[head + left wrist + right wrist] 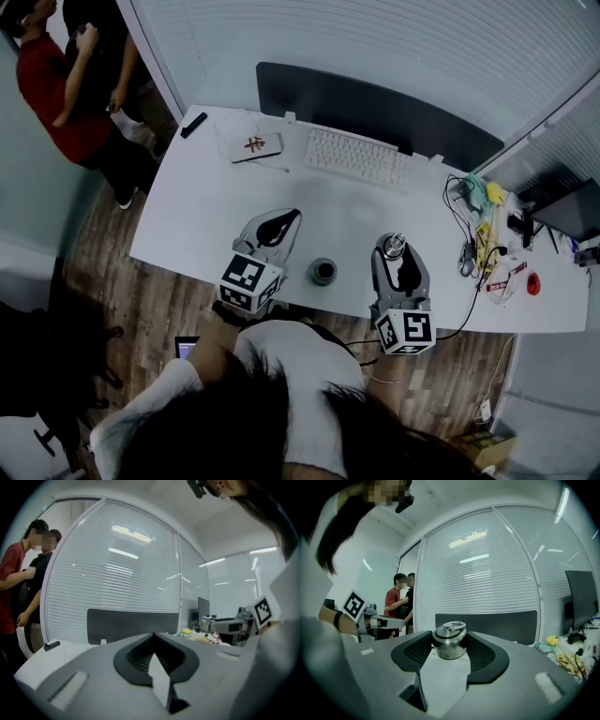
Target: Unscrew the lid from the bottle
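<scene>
A small metal bottle (323, 271) stands upright on the white table (206, 216) near its front edge, its dark mouth uncovered. It lies between my two grippers and neither touches it. The steel lid (450, 642), with a ring on top, sits between the black pads of my right gripper (450, 646), which is shut on it. In the head view that lid (394, 246) shows at the tip of the right gripper (395, 251), to the right of the bottle. My left gripper (289, 219) is to the left of the bottle. The left gripper (153, 635) is shut with nothing in it.
At the back of the table are a white keyboard (356, 157) and a dark monitor (375, 112). A white pad with a red mark (255, 145) and a black remote (194, 125) lie at the back left. Cables and small items (492, 248) crowd the right end. Two people (66, 84) stand beyond the left end.
</scene>
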